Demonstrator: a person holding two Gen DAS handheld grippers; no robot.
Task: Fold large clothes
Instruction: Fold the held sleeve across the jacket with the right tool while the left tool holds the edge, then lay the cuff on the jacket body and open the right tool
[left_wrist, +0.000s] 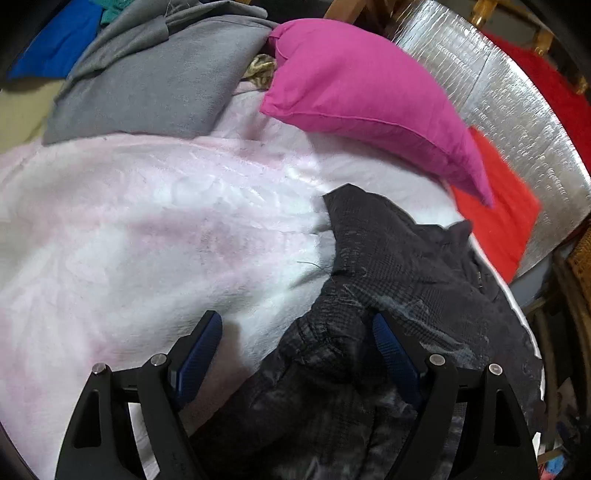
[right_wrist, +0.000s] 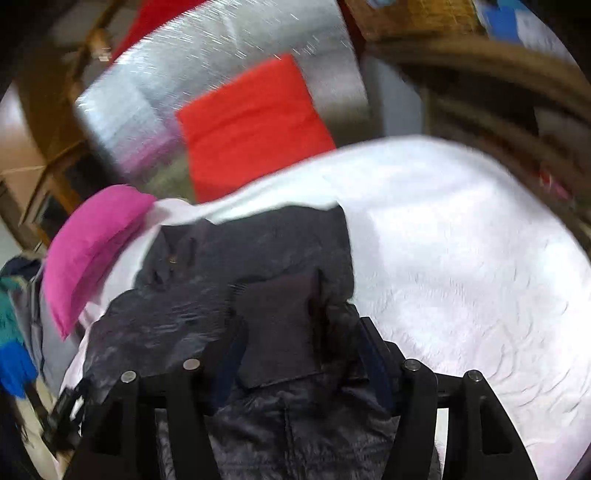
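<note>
Dark checked fabric of the garment (left_wrist: 388, 266) is seen bunched right under and between the spread fingers of the left gripper (left_wrist: 295, 354); neither blue pad is pressed onto the cloth, so nothing is pinched there. On the right wrist view, a dark pocket flap lies between the fingers of the right gripper (right_wrist: 295, 354), which stand apart; no pinch is shown, though motion blur leaves contact at the pads unclear.

Beyond both sets of fingertips the garment (right_wrist: 240, 258) is spread in an uneven heap on a pale pink blanket (left_wrist: 147, 229). Its far edge is turned up and creased; no clean fold line is visible. Past the fingers on the far side, a magenta pillow (left_wrist: 354, 92) and a red cloth (left_wrist: 498, 221) are noted against a silver foil panel (left_wrist: 517, 110). A grey folded item (left_wrist: 155, 85) lies further off to the left of the left fingers.

Progress is judged early or mid-way: the garment is laid out but still rumpled. Smoothing and the main folds appear left to be done.
</note>
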